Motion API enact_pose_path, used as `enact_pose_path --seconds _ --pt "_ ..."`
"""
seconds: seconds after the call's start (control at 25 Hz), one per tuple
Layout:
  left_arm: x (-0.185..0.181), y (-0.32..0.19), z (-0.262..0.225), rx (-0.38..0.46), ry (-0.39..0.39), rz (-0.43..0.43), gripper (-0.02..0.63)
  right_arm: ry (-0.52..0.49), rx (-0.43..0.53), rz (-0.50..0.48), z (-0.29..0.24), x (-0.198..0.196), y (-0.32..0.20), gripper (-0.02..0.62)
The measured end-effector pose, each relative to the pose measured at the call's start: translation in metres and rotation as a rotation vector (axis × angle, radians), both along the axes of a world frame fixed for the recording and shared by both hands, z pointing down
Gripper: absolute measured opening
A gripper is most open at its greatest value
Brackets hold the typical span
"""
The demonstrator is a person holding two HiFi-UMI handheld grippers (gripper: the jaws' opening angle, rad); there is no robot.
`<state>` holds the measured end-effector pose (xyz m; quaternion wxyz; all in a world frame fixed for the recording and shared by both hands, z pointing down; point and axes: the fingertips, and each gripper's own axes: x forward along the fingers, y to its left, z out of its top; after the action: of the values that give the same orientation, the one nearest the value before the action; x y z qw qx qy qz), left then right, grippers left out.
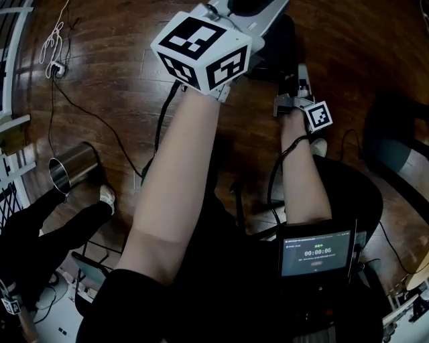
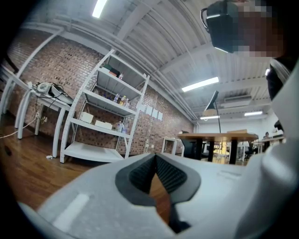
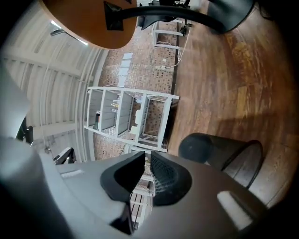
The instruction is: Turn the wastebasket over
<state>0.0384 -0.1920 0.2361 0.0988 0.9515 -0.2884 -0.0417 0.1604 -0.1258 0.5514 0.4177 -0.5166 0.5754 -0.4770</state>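
In the right gripper view the black wastebasket (image 3: 219,154) shows just right of the jaws, its closed end to the picture's left and its rim toward the wood floor. In the head view it is the dark shape (image 1: 278,48) between my two grippers. My right gripper (image 3: 145,161) has a narrow gap between its pads with nothing in it, and it is apart from the basket; in the head view the right gripper (image 1: 300,79) is low over the floor. My left gripper (image 2: 155,156) points level with its tips together and holds nothing. The left gripper (image 1: 251,8) is held high.
A shiny steel bin (image 1: 72,167) lies tilted on the floor at the left, by another person's leg (image 1: 64,214). An office chair (image 1: 395,144) stands at the right. Cables (image 1: 100,120) run over the floor. A small screen (image 1: 315,253) sits at my waist.
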Motion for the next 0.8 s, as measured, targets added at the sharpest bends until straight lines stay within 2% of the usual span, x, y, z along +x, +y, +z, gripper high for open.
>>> enact_pose_path --seconds 0.12,0.48,0.64,0.8 --pt "-0.004 -0.002 -0.003 -0.007 0.031 -0.008 0.000 -0.026 -0.038 0.011 0.023 -0.006 0.016 0.064" --pt "-0.008 -0.002 -0.005 -0.017 0.051 -0.011 0.000 -0.085 -0.123 0.021 0.075 -0.029 0.045 0.137" --pt "-0.009 -0.002 -0.008 -0.014 0.057 -0.012 0.000 -0.103 -0.161 0.034 0.094 -0.032 0.040 0.181" --pt "-0.014 -0.003 -0.009 -0.016 0.061 -0.023 0.000 -0.127 -0.176 0.048 0.106 -0.036 0.027 0.189"
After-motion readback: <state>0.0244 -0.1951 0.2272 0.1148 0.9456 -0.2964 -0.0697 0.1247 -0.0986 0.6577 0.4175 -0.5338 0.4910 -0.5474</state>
